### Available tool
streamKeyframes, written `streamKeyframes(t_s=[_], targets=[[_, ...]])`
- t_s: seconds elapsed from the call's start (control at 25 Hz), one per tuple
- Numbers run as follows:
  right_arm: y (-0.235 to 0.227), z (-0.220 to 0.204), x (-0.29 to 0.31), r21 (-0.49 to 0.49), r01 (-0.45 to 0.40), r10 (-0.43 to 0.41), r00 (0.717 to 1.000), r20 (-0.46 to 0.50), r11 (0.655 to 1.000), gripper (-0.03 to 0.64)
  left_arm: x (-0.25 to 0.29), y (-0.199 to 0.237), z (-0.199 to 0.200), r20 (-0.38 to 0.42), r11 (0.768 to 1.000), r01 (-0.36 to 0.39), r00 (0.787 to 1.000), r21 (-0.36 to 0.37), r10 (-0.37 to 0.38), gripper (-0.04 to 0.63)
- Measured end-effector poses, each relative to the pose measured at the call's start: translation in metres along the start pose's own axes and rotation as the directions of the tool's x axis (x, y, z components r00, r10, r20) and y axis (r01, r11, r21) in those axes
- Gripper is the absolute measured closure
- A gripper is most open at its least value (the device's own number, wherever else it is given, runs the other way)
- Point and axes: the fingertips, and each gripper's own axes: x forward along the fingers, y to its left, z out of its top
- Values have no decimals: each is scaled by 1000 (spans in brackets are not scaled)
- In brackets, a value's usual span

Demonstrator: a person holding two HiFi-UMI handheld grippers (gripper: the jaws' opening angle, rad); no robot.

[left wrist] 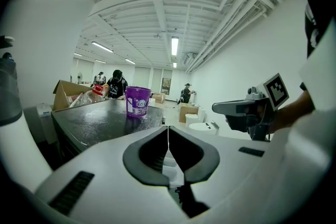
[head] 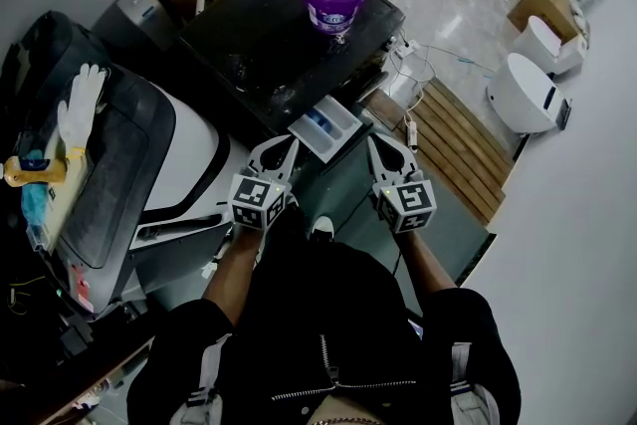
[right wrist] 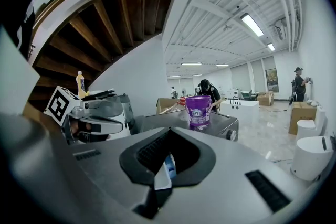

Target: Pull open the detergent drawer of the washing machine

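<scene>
We judge the detergent drawer [head: 323, 126] already out of the washing machine [head: 259, 40], its long axis running 1 to 7 o'clock; it lies at 1 o'clock from our clenched, empty left gripper [head: 279, 154], seemingly nearer; at 10 o'clock from the clenched, empty right gripper [head: 388, 152].

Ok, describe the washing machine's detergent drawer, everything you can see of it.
The detergent drawer is a white, plastic-looking tray, already pulled out from the front of the dark-topped washing machine, lying level and open upward. It is divided into compartments, one holding a blue insert. It juts toward the person, between the left gripper and right gripper. Both are shut and neither visibly grips it.
</scene>
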Motion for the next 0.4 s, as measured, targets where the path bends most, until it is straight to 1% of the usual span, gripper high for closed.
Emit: streamKeyframes(t_s=[0.4], targets=[[-2, -1, -1, 0, 0, 0, 1000, 0, 1000, 612, 2, -3, 1, 7, 1000, 6, 1000, -3, -6, 574]])
